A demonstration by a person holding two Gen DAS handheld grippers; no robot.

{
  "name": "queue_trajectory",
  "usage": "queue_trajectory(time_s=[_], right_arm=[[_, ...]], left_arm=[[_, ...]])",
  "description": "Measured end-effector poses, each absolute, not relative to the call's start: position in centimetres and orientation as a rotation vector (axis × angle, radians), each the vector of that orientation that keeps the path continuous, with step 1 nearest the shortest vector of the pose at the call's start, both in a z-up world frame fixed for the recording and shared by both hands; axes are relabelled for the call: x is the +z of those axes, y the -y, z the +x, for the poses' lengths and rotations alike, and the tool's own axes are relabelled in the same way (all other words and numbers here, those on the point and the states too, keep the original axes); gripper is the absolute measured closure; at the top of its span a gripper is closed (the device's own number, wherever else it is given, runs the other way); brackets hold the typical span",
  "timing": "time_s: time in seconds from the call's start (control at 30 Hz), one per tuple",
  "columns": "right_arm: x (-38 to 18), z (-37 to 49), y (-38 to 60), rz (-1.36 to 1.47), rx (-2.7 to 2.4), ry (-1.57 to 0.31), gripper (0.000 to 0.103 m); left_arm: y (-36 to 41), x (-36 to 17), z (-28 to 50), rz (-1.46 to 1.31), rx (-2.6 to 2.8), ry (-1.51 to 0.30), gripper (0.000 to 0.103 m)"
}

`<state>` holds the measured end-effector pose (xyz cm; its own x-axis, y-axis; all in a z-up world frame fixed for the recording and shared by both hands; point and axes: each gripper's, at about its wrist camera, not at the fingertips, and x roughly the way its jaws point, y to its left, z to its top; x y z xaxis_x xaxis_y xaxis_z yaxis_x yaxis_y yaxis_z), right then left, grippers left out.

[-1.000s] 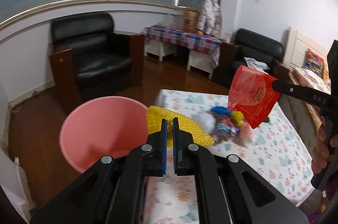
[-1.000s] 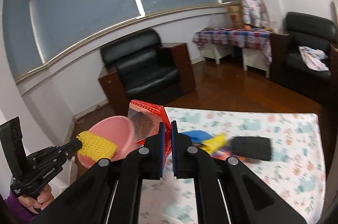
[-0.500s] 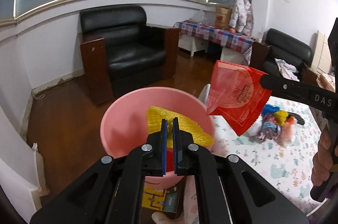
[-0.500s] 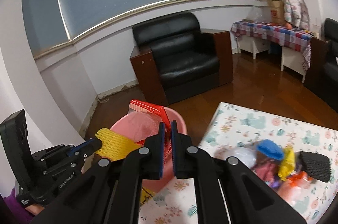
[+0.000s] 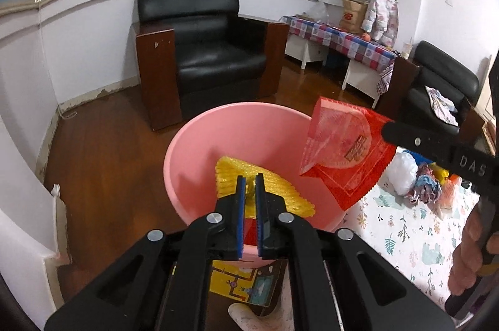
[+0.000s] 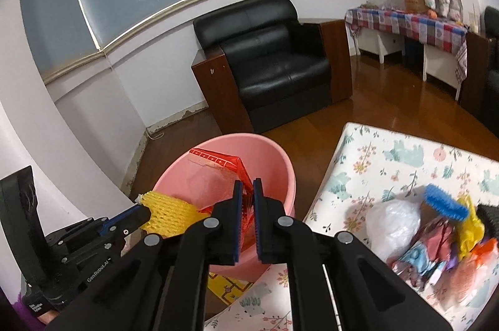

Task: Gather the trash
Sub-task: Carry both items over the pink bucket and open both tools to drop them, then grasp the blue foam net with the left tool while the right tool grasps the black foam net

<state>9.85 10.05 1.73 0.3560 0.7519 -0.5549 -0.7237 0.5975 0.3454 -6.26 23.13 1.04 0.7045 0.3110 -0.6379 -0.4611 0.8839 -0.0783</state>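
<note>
A pink bin point(image 5: 199, 143) stands on the floor beside the floral-cloth table point(image 5: 405, 237). My left gripper point(image 5: 249, 184) is shut on a yellow foam net point(image 5: 280, 190) and holds it over the bin's mouth. My right gripper point(image 6: 244, 187) is shut on a red plastic bag point(image 6: 218, 165), which hangs over the bin point(image 6: 280, 172). In the left wrist view the red bag point(image 5: 346, 150) sits at the bin's right rim. In the right wrist view the yellow net point(image 6: 165, 209) is at the bin's left rim.
A pile of trash lies on the table: a white plastic bag point(image 6: 393, 221), blue and yellow pieces point(image 6: 446, 203) and wrappers. A black armchair point(image 5: 202, 50) stands behind the bin. A yellow printed card point(image 5: 246, 284) lies under the bin.
Both grippers have swung left from over the table to the pink bin, carrying the yellow net and the red bag. Both items now hang over the bin's mouth.
</note>
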Motion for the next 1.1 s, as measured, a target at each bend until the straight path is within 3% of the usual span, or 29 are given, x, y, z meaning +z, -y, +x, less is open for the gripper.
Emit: queue_trajectory(time_s=[0.13, 0.23, 1.1], right_arm=[[1.2, 10.1, -10.1, 0.060, 0.953, -0.756, 0.090], [1.0, 10.3, -9.8, 0.080, 0.960, -0.768, 0.069], [2.0, 6.9, -3.2, 0.053, 0.907, -0.702, 0.053]], left_arm=[[-23.3, 1.0, -6.2, -0.241, 0.434, -0.671, 0.086], [-23.3, 1.1, -6.3, -0.248, 0.433, -0.663, 0.074], [-18.2, 2.9, -5.8, -0.240, 0.315, -0.639, 0.073]])
